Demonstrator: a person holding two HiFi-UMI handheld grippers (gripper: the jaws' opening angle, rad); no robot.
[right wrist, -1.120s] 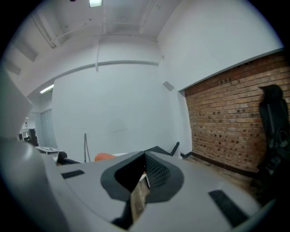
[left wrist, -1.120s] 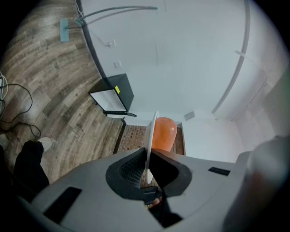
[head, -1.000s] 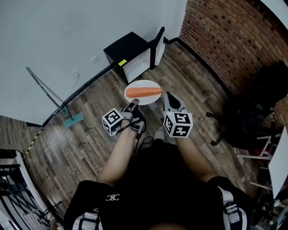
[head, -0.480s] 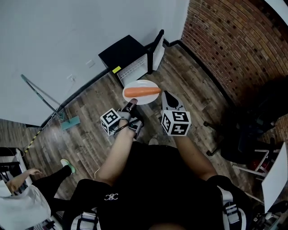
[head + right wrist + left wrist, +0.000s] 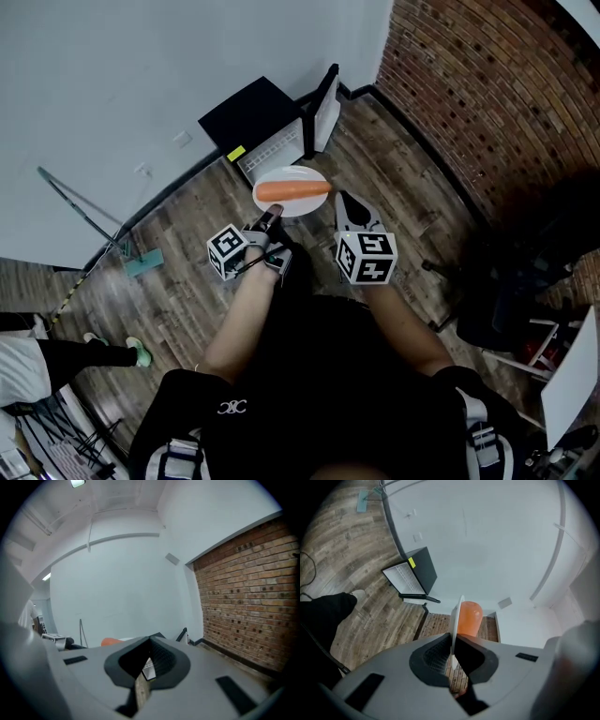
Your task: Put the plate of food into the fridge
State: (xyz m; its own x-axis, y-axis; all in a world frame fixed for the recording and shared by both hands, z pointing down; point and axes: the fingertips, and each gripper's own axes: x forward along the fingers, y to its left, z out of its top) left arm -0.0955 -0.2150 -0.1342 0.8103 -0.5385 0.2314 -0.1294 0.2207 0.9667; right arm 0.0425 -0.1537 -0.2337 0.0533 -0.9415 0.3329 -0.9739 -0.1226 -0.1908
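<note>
Left claw (image 5: 272, 218) pinches the near rim of the white plate (image 5: 292, 174), held level at 6 o'clock of the open black fridge (image 5: 246, 114), carrot (image 5: 292, 190) lying 9-to-3 across it; right claw (image 5: 345, 200) pressed together, empty, at plate's 4 o'clock.

**Plate held in front of the open fridge**

The fridge (image 5: 246, 111) sat on the floor (image 5: 187, 225), backed against the wall (image 5: 141, 75). Its door (image 5: 325, 94) stood open at its right, toward the brick wall (image 5: 469, 94). In front of the fridge was the plate (image 5: 292, 173), with the carrot (image 5: 292, 190) lying across it. The left claw (image 5: 272, 217) gripped the plate's rim on the side away from the fridge. The right claw (image 5: 345, 200) was just right of the plate. Well left of the fridge, a mop (image 5: 142, 263) leaned on the wall.
</note>
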